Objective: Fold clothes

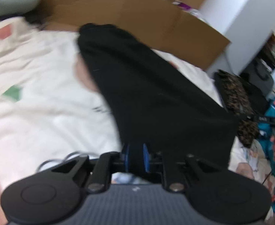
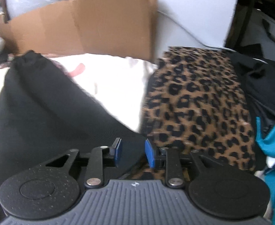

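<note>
Now I'm holding the black garment (image 1: 156,97) over the bed (image 1: 43,127): left gripper (image 1: 136,159) jaws narrow around it, right gripper (image 2: 133,154) jaws parted, edge between them. With both loosening, it's risking slipping and unfolding.

Both cameras sit just behind their own jaws, tilted steeply down over the bed and very close to the cloth. The left wrist view looks along the black garment (image 1: 156,93) toward the far cardboard box (image 1: 137,15). The right wrist view faces the same way from farther right, sharing garment, box and leopard-print cloth (image 2: 199,101).
</note>
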